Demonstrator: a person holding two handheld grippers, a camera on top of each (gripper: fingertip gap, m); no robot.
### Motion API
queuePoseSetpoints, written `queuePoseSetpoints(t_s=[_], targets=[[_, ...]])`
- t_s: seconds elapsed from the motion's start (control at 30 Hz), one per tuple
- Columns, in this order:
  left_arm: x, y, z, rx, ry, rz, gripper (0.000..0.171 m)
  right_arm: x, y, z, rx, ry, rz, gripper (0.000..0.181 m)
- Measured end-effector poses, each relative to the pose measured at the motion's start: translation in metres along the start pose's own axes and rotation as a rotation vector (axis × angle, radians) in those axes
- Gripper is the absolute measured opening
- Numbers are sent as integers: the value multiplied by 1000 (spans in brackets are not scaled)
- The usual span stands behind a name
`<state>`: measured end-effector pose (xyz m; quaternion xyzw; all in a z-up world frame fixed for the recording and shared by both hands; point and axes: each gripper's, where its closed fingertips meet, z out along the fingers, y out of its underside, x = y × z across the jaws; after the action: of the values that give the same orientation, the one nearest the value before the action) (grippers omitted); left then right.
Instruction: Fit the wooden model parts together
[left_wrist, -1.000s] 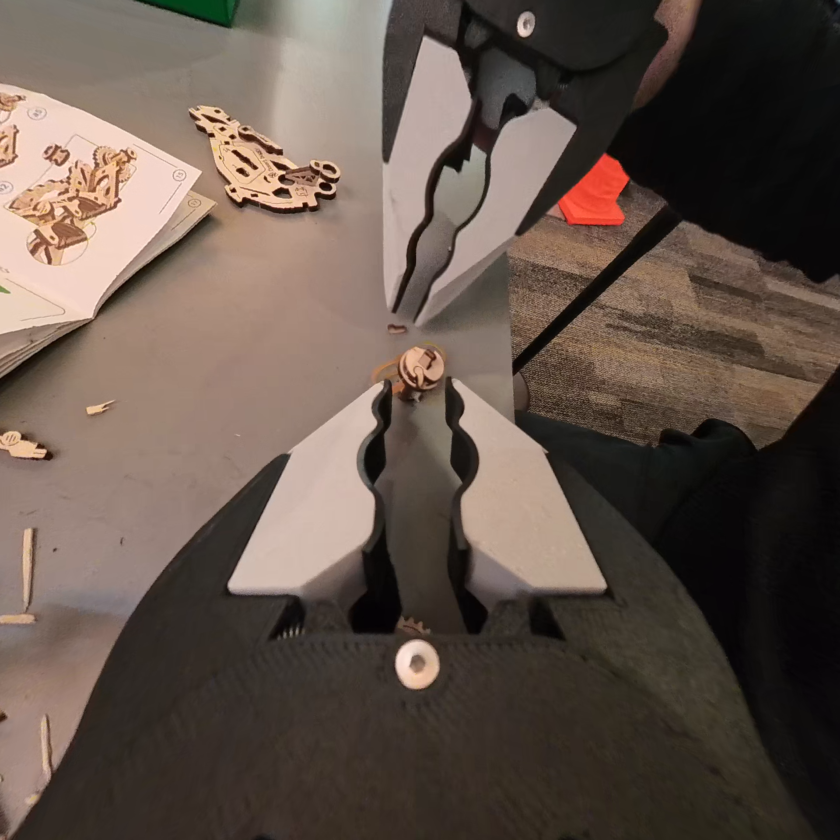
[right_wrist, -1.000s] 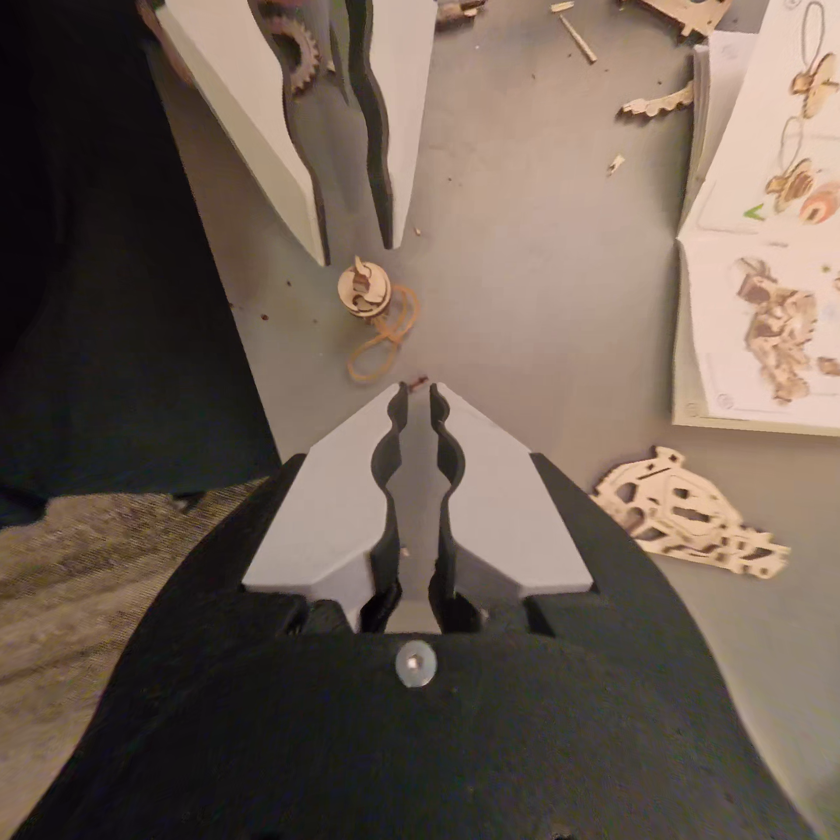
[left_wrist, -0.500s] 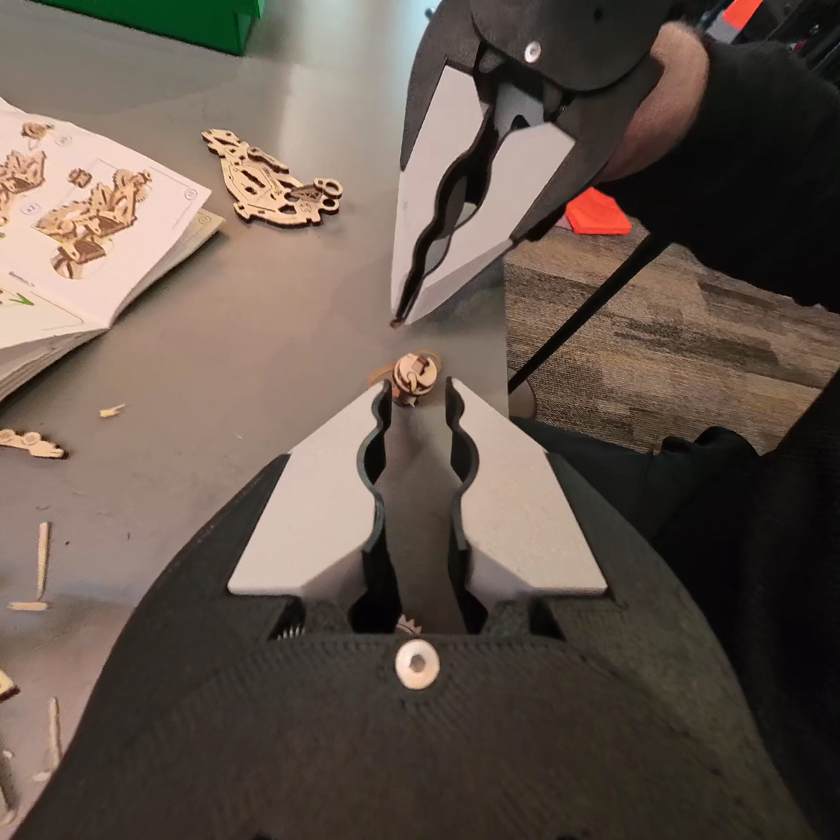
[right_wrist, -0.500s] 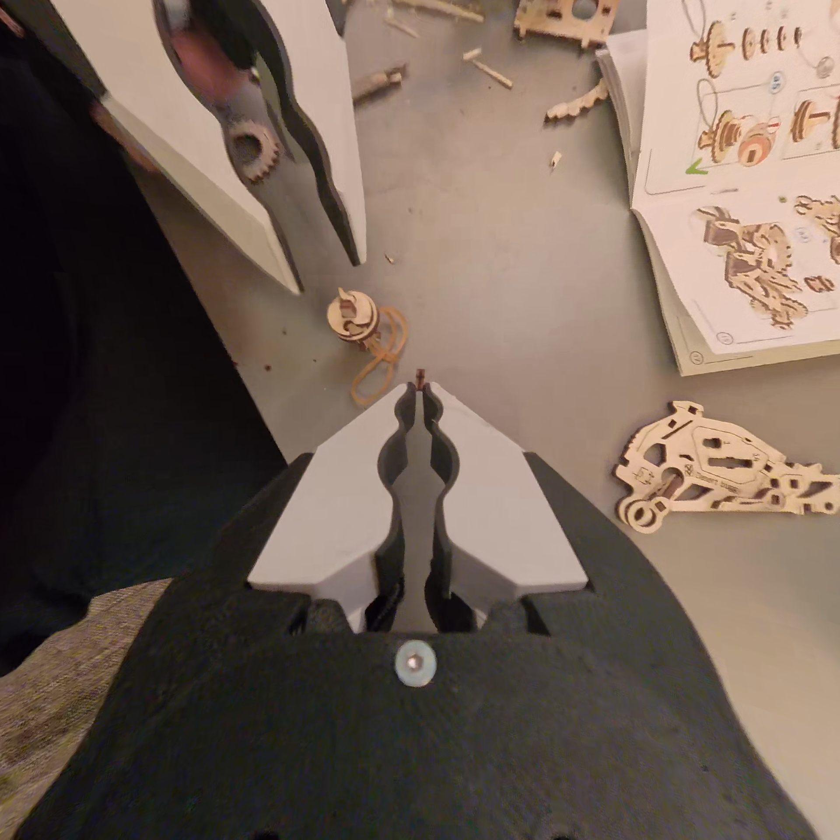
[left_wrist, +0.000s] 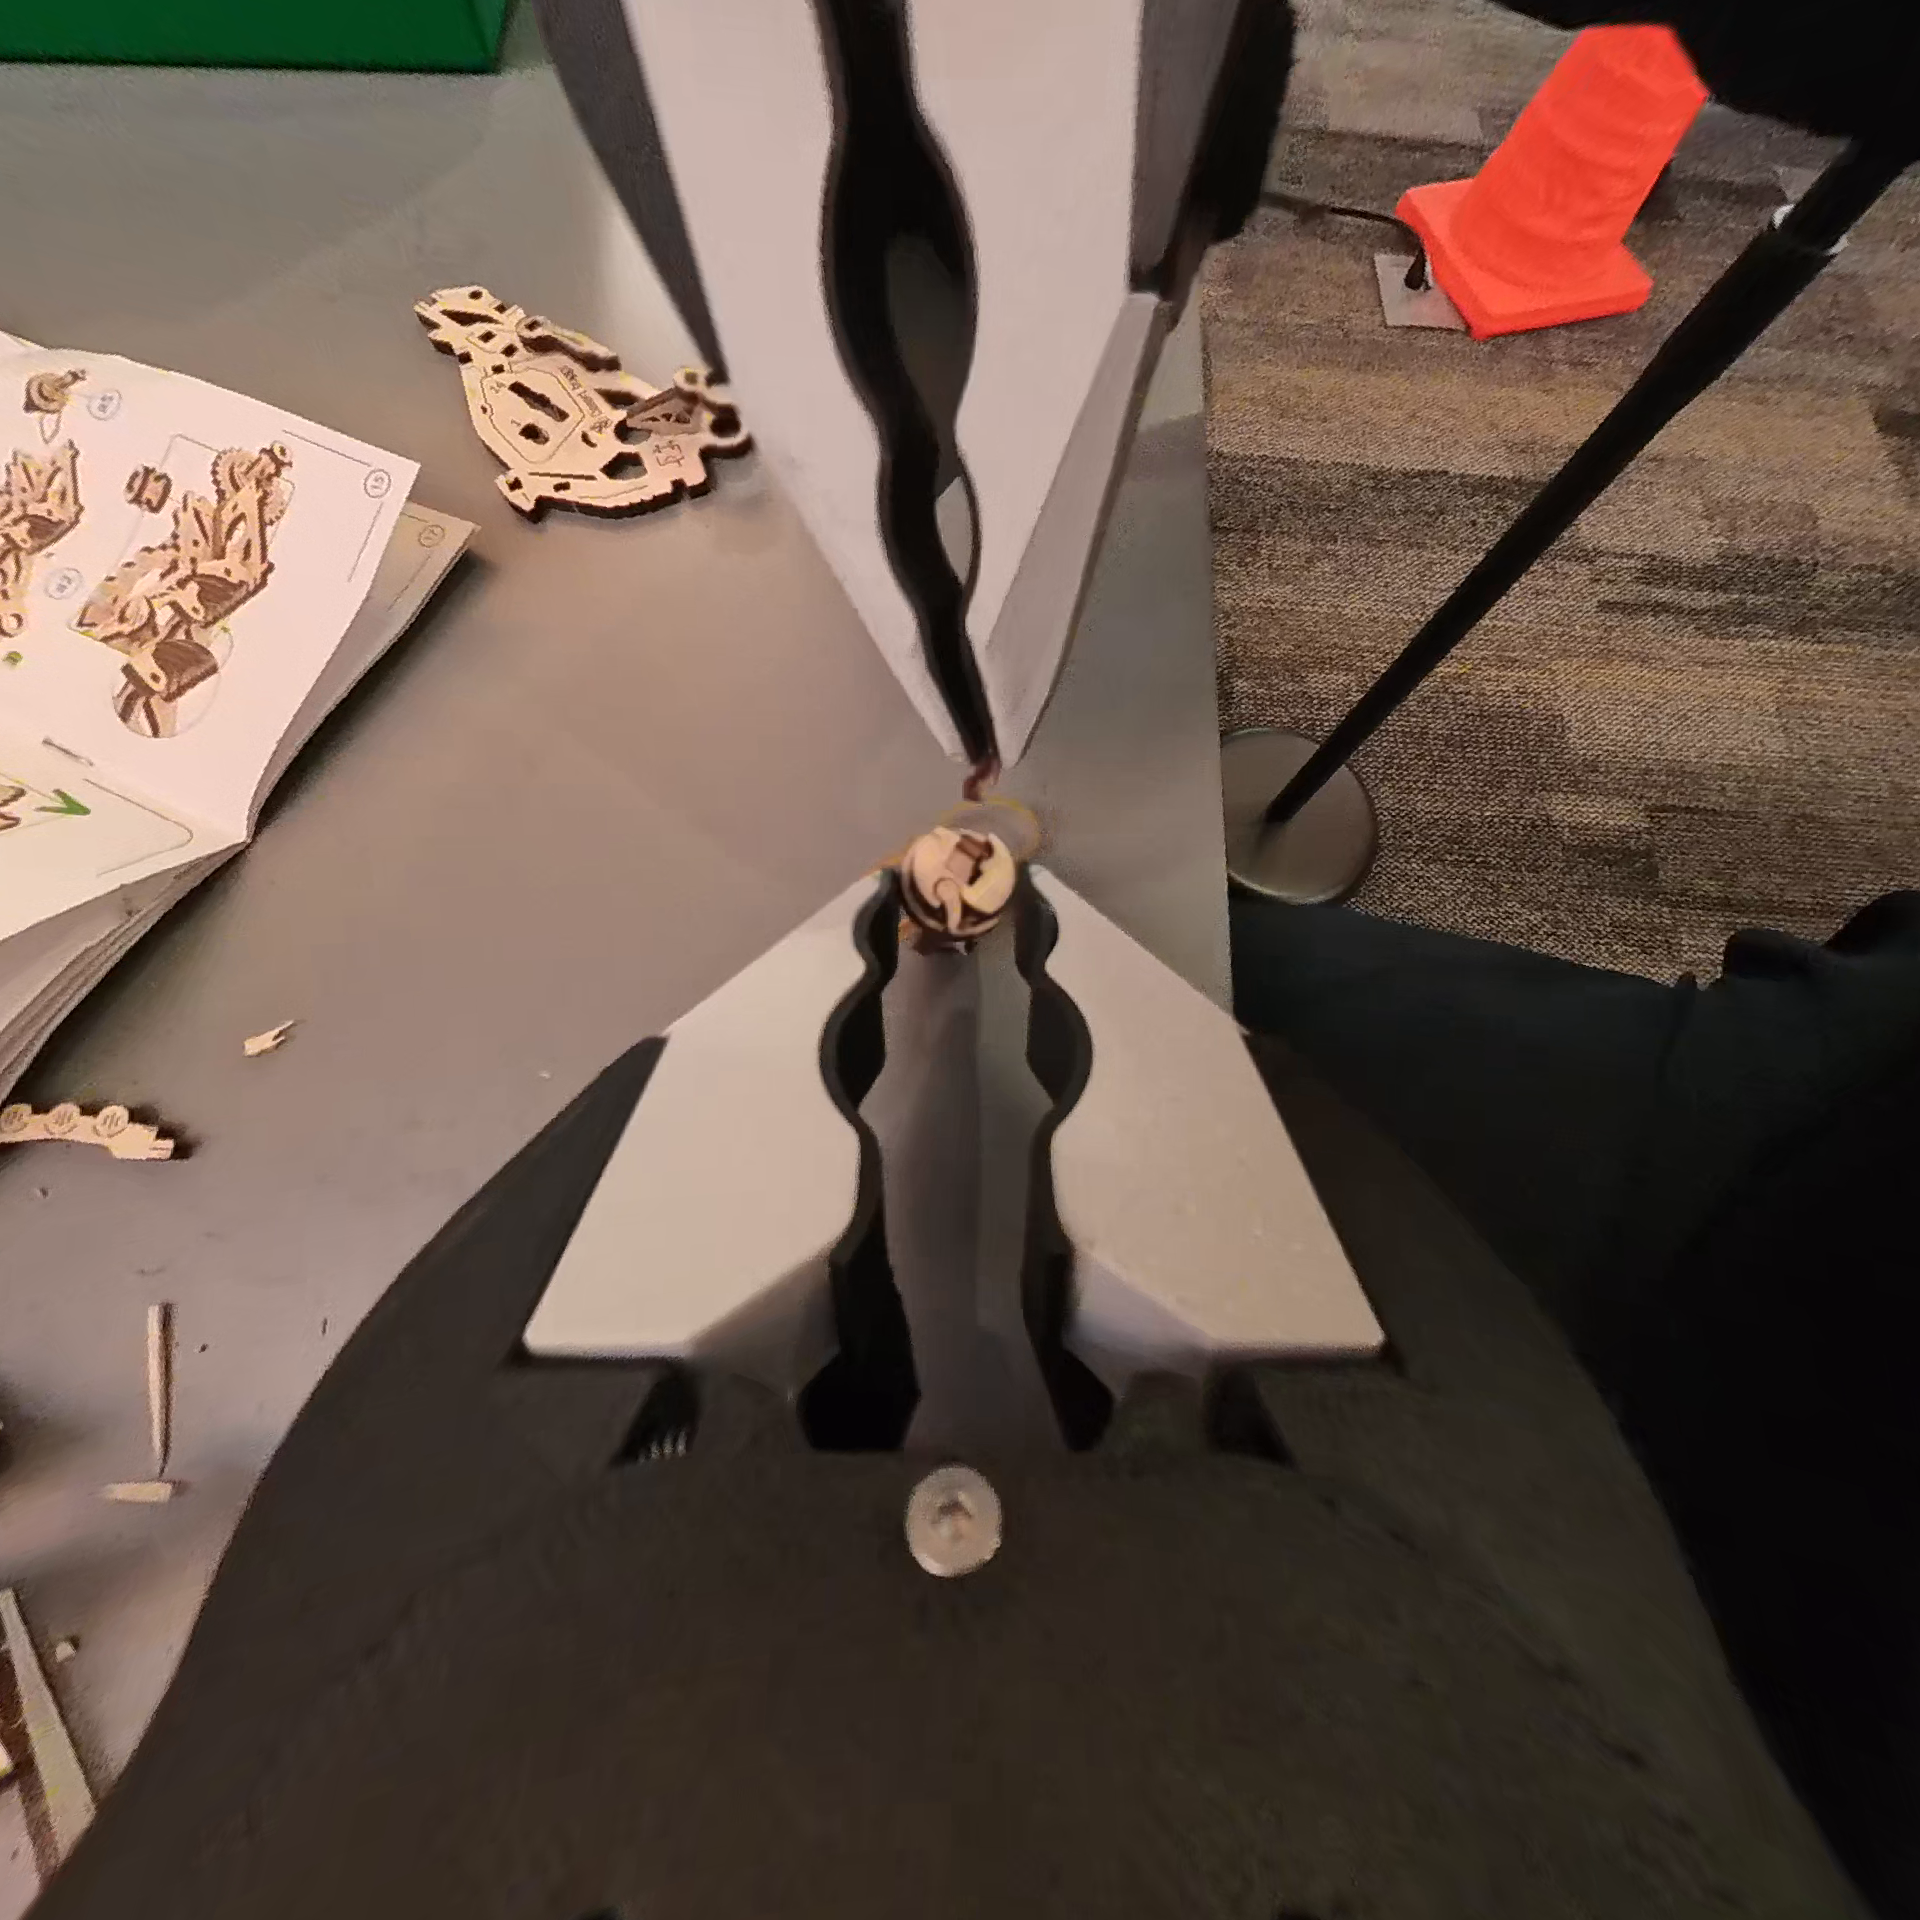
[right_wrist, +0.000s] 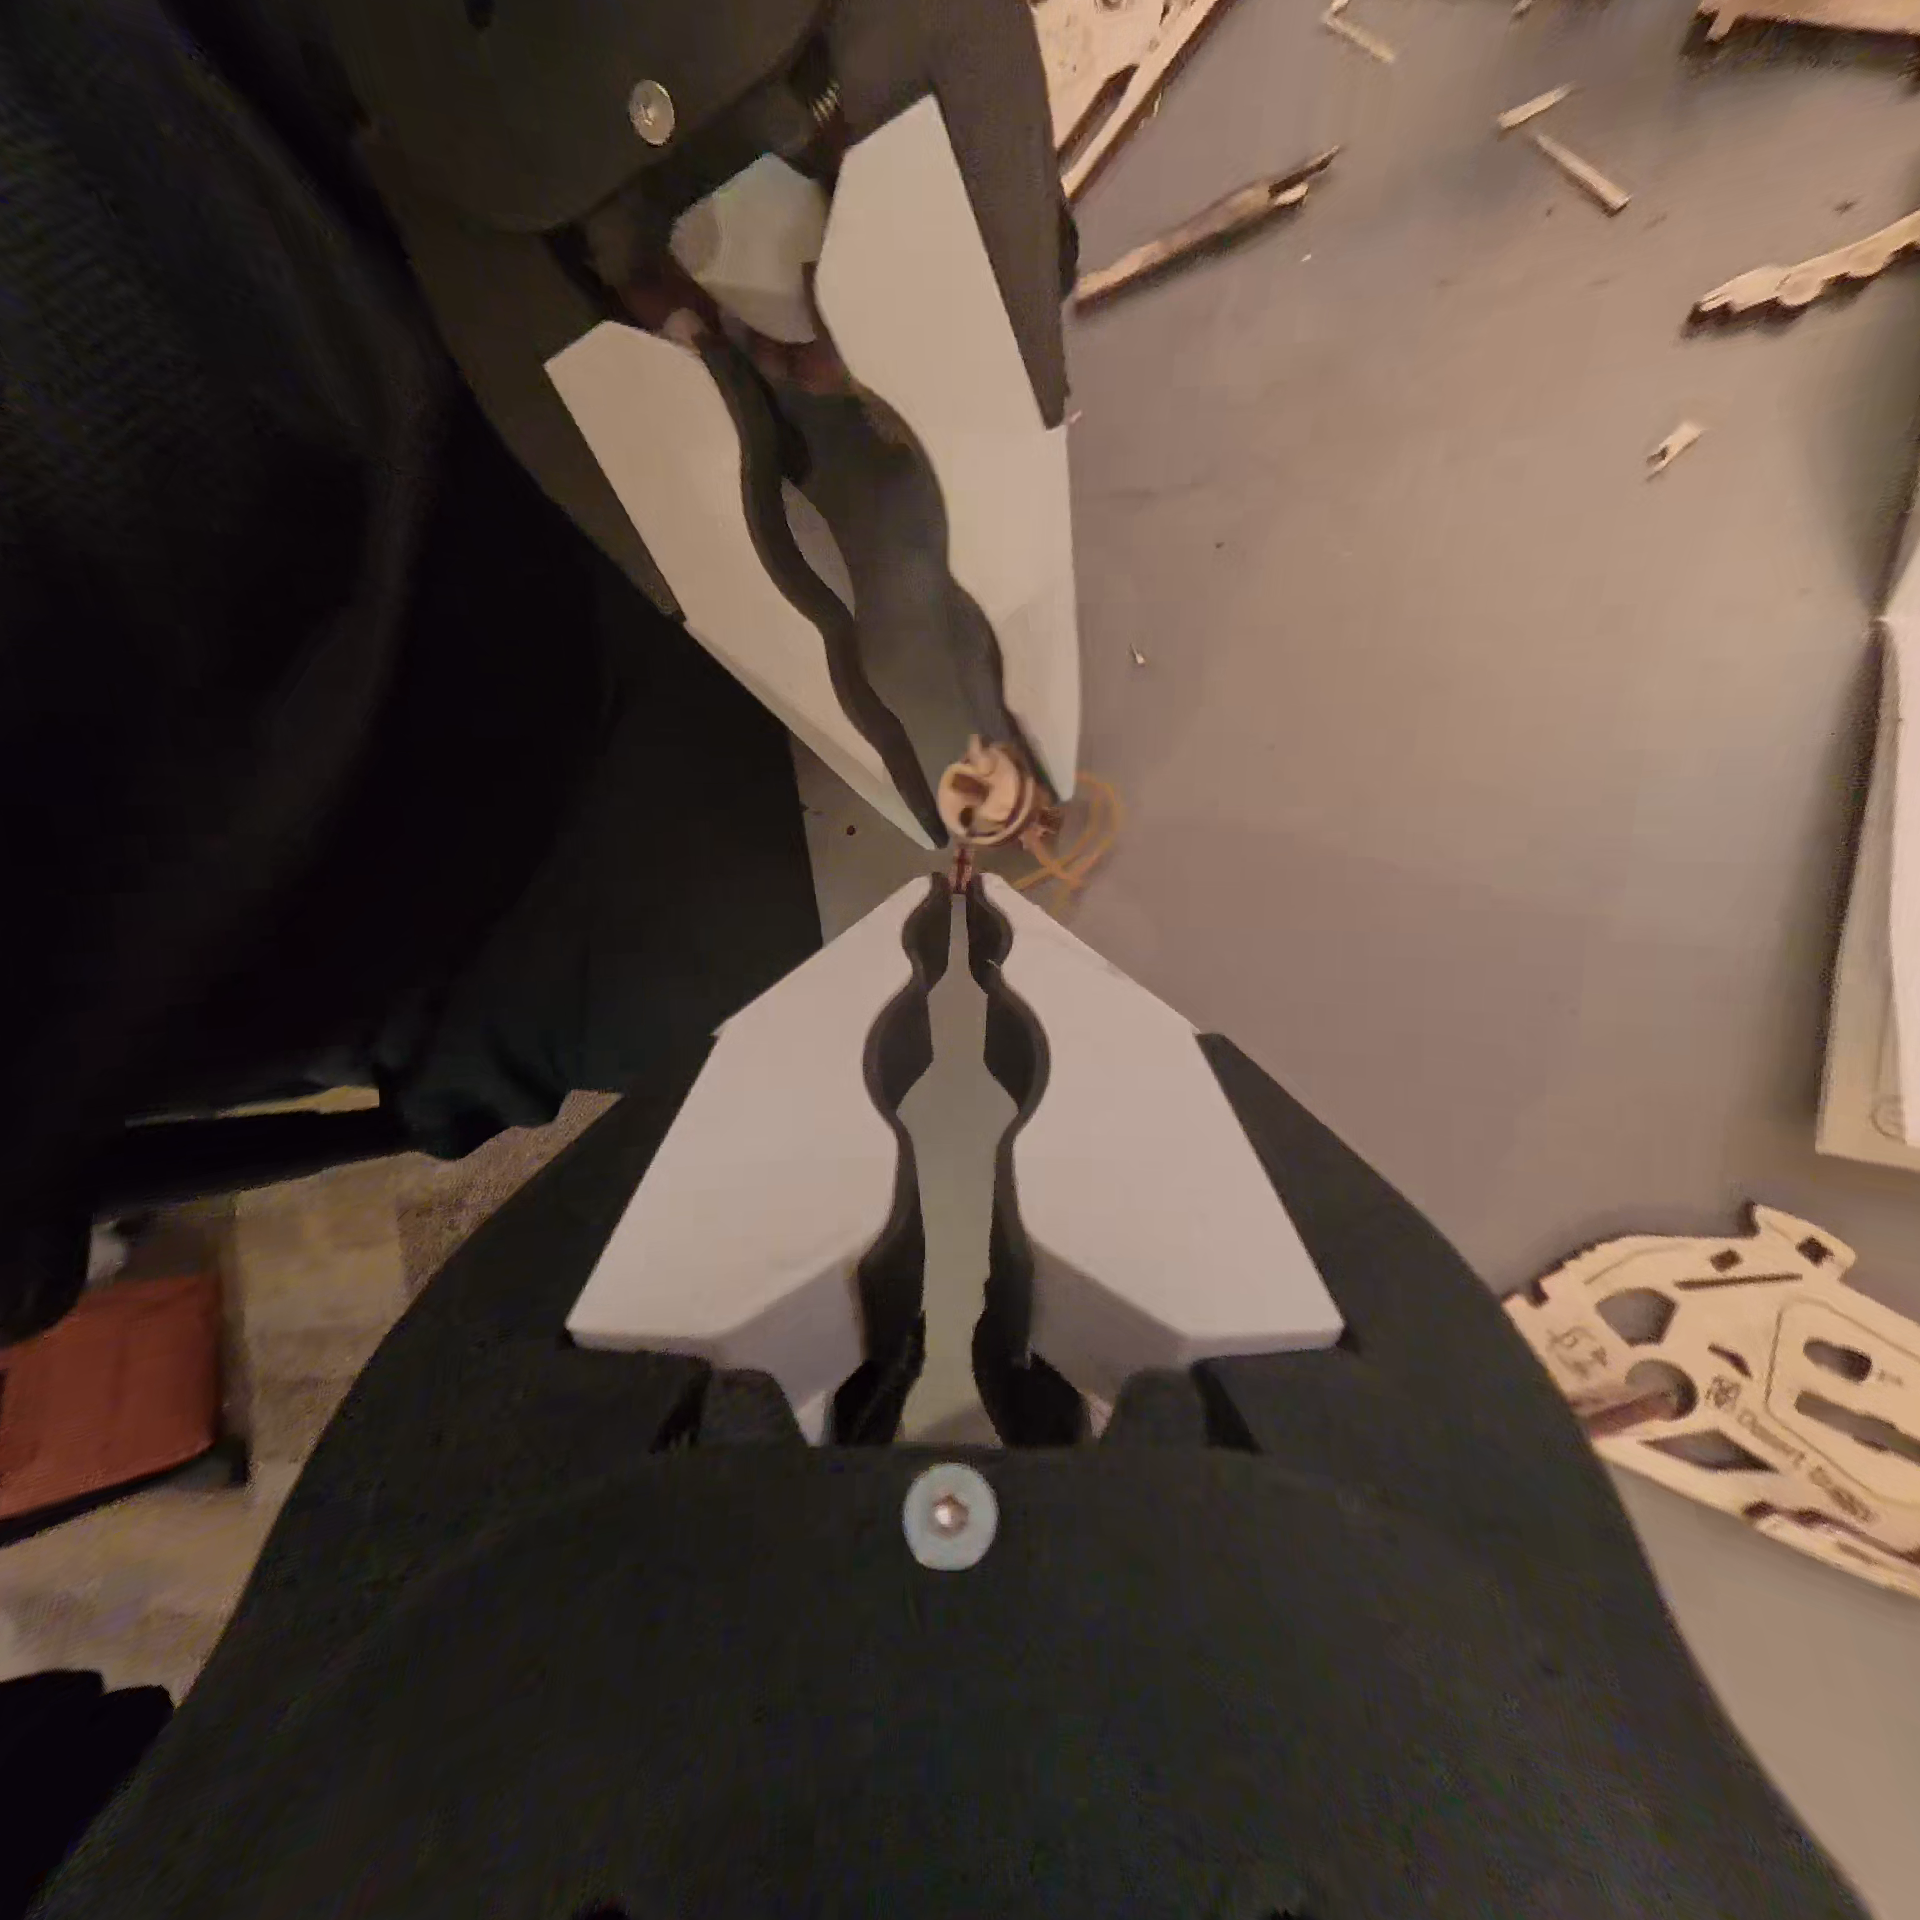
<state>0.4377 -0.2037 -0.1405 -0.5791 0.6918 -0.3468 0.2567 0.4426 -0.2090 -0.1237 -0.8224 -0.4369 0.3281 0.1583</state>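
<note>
Left wrist view: the left gripper (left_wrist: 954, 914) has its grey fingers closed around the small round wooden spool assembly (left_wrist: 954, 881), which sat loose on the grey table (left_wrist: 582, 831) between open fingers half a second earlier. A tan rubber band (right_wrist: 1081, 842) trails from the spool. The right gripper (right_wrist: 958, 885) has swung in from higher up and now faces it tip to tip; its fingers are pinched nearly together on a tiny dark wooden pin (right_wrist: 961, 864), whose end lies just beside the spool's face. The pin does not appear seated yet; whether it touches the spool cannot be told.

With both parts now held and roughly in line, the insertion looks about to begin, calling for fine alignment with the slot, judging by the spool's cut-outs. The flat laser-cut wooden frame piece (left_wrist: 582, 416) and the open instruction booklet (left_wrist: 177, 623) lie untouched on the table well to the side.
</note>
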Motion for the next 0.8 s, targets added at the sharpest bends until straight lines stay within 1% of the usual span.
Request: queuePoseSetpoints(t_s=[0.17,0.37,0.8], targets=[[-1,-1,2,3,8,7,19,-2,-1,6,-89,-80,-19,0],[0,-2,3,-4,20,40,19,0,0,5,-163,-121,-16,0],[5,-2,4,-3,32,102,19,-5,5,7,-248,-245,21,0]])
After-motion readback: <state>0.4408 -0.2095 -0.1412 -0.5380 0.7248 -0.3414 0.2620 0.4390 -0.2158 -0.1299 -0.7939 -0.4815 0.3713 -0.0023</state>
